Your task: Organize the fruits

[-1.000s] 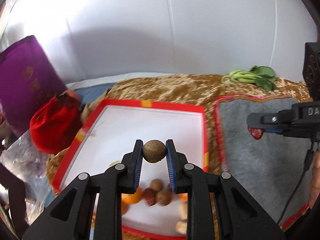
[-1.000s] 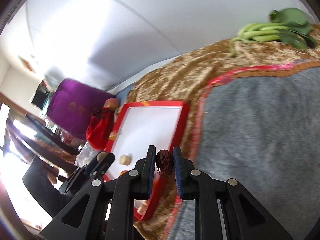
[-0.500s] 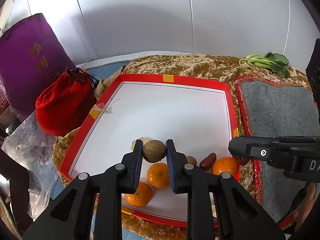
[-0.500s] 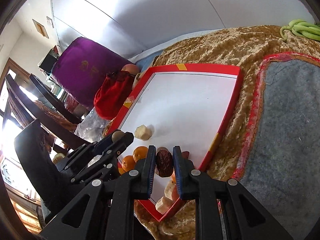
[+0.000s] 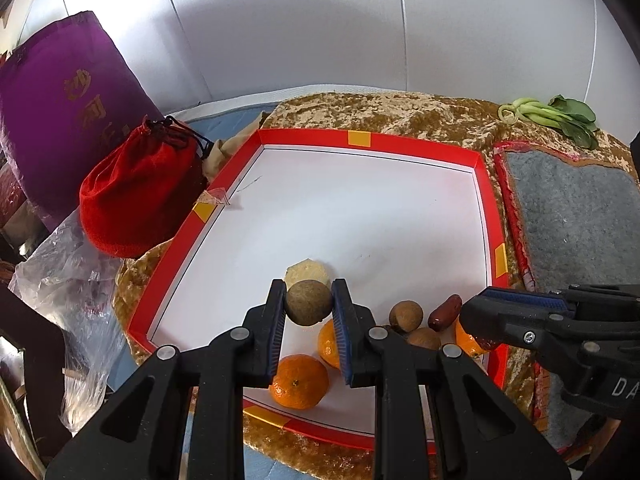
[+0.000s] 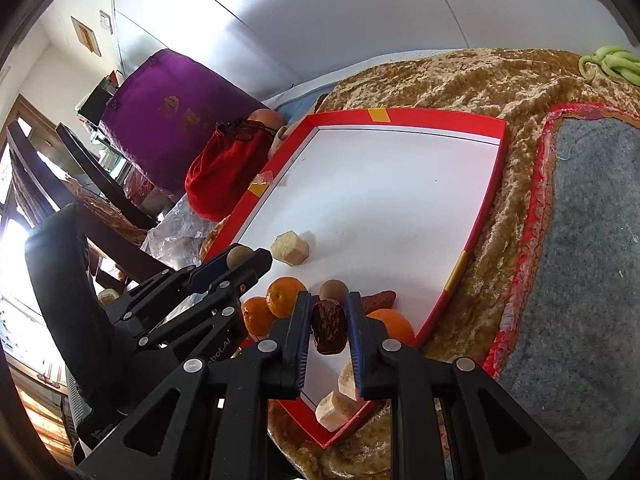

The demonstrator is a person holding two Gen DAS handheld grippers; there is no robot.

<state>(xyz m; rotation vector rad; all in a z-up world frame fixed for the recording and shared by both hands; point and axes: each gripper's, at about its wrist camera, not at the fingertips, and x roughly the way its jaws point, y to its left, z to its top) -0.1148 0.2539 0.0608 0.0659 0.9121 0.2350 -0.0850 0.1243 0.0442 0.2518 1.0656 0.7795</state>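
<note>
Fruit in both grippers, both above near end of red tray. Left gripper clamped on round brown fruit, fingers narrowed to its width, fruit at fingertips. Right gripper pinched on dark wrinkled date, long axis along fingers. Below: oranges, two brown fruits, red date clustered at near edge. Right gripper nearer cluster's right side; likely lower date beside red date.
</note>
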